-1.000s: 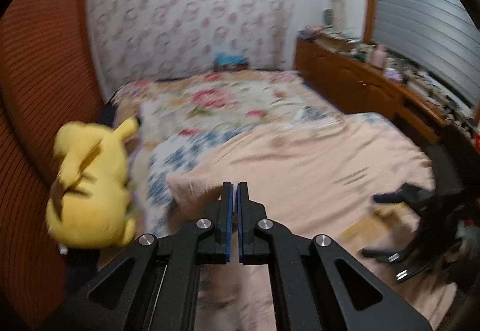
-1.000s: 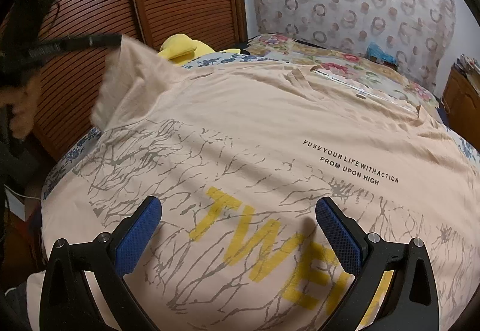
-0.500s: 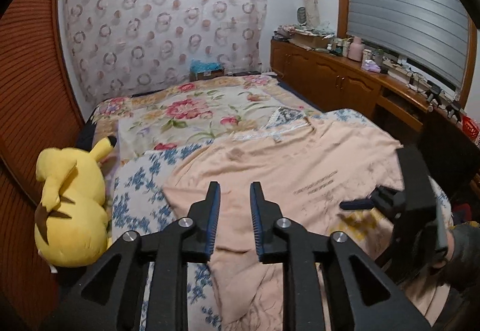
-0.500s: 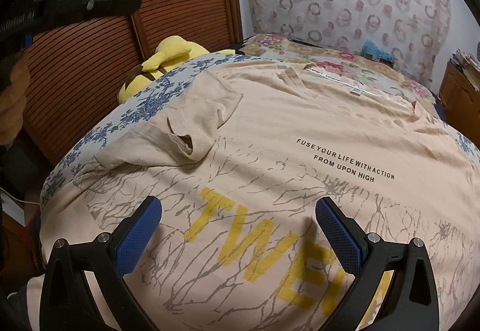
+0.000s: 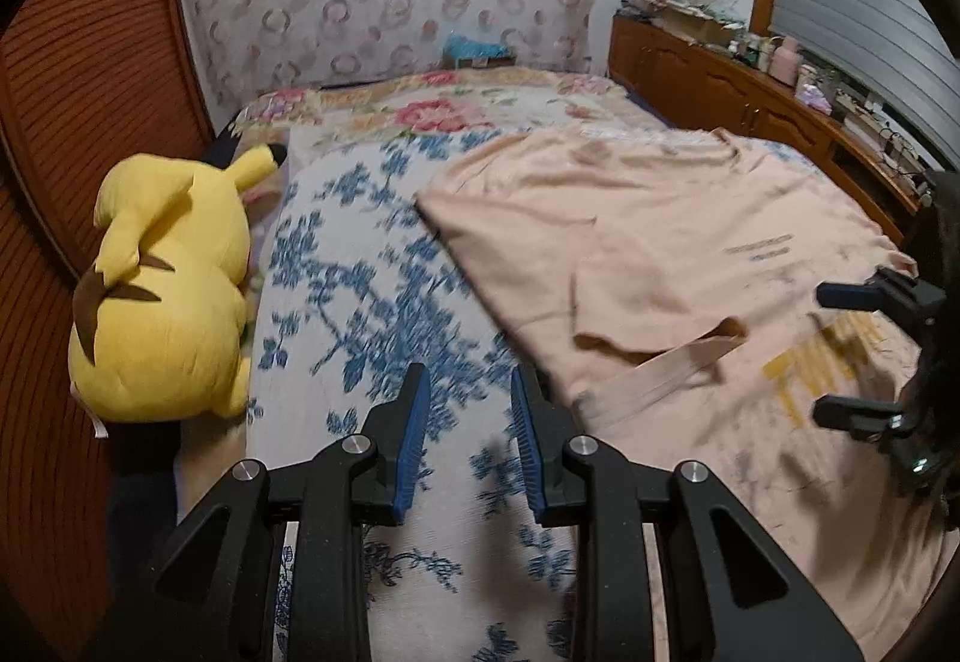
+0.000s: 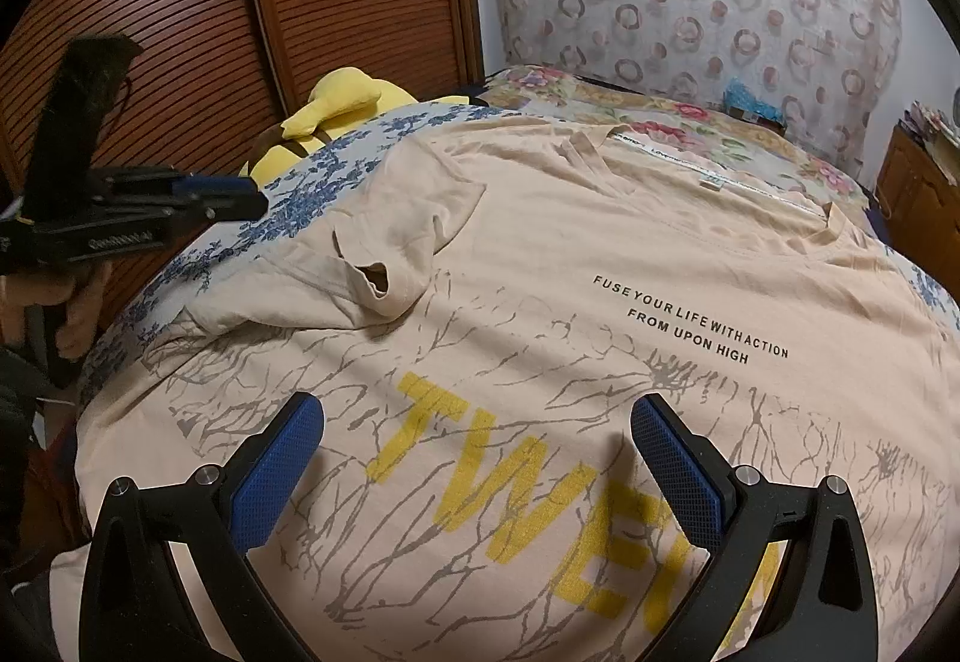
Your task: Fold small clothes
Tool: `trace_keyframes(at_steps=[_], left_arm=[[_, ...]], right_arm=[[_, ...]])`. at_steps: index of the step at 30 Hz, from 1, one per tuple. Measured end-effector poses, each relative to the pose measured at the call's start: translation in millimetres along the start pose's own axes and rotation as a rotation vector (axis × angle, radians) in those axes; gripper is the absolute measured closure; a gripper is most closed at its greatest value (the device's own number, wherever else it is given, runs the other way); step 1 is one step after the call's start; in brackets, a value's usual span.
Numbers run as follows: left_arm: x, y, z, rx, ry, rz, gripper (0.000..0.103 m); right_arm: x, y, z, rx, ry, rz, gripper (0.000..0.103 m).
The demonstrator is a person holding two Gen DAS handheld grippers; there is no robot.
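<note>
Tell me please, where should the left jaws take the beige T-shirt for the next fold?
Probably the side edge just below the folded-in sleeve, coming from the wardrobe side. The T-shirt lies flat, and that edge is nearest the left gripper.

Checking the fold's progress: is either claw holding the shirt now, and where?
Nothing is held. The left claw is open over the bedsheet; the right claw is open above the shirt.

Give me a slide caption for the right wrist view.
Open right gripper hovers above a peach T-shirt with one sleeve folded in.
</note>
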State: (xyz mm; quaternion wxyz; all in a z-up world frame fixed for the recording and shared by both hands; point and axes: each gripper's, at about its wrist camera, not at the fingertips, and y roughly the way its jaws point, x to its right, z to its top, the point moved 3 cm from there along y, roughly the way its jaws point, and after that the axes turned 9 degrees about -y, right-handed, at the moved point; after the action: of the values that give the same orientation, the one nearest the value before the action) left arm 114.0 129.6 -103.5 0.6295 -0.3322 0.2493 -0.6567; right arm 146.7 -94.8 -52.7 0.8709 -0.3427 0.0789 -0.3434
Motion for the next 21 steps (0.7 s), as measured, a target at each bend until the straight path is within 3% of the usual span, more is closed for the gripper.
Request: trace_keyframes(at_steps=[10,14,17,21], left_arm=[[-5,16,-11,-0.031,0.003,0.011,0.073],[-8,17,-11,-0.029,-0.004,-0.004,0.060],[2,19,-14,-0.045,0.038,-0.034,0.039],[-1,20,-12,-0.048,0.011,-0.019,0.031]], right_arm=[[1,0,1,0.001,-0.001,0.001,0.001],[1,-4,2,0.016,-0.001,-0.002,0.002],[-3,-8,6,0.021,-0.041,-0.007,0.006],[-4,-16,21,0.040,-0.086,-0.004,0.018]])
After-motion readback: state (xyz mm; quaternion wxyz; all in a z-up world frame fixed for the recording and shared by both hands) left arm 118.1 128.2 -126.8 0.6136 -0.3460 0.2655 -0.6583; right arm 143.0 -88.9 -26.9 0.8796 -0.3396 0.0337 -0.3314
